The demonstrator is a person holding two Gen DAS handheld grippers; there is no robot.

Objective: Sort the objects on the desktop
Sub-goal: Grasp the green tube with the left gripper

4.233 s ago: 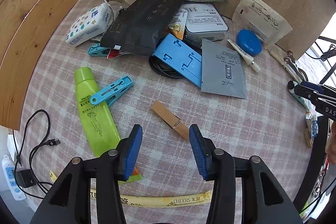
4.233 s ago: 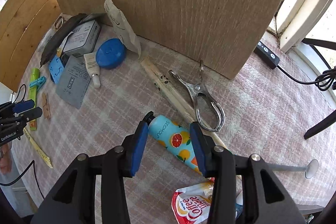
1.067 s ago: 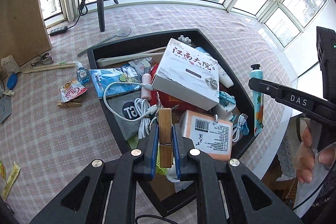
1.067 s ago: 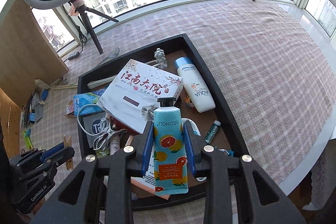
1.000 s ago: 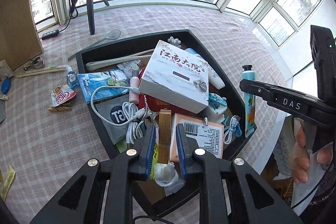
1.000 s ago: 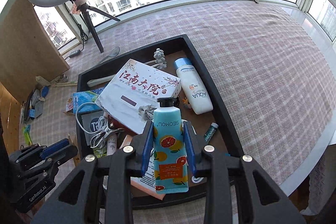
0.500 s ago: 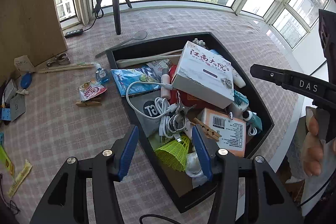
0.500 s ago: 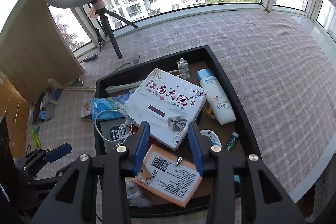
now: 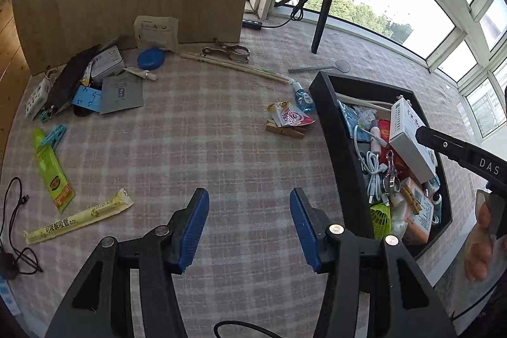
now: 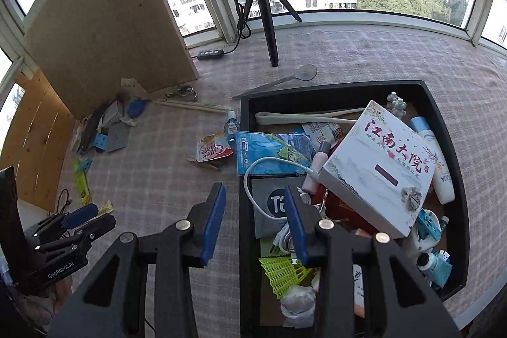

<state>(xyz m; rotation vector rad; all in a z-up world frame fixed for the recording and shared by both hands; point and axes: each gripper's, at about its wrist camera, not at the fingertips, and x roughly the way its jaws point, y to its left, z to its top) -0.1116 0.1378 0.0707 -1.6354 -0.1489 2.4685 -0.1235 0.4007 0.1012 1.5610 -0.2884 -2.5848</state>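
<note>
— Desktop objects first: where are they, left to right?
— My green tube (image 9: pixel 50 170) and yellow sachet (image 9: pixel 79 219) lie far left on the checked table (image 9: pixel 221 148); a wooden clothespin (image 9: pixel 285 130) touches the coffee sachet (image 9: pixel 293 116) mid-table; the black tray (image 9: pixel 340 148) at right is heaped.
— And your tools?
— My left tool (image 9: pixel 249 225) hangs wide open and empty over bare cloth. My right tool (image 10: pixel 253 220) is open and empty, straddling the tray's near-left wall.

Black tray (image 10: pixel 443 116) on the right is heaped full, white box (image 10: pixel 380 167) tilted on top; loose things, perhaps packets (image 9: pixel 122 92), lie scattered far left.
</note>
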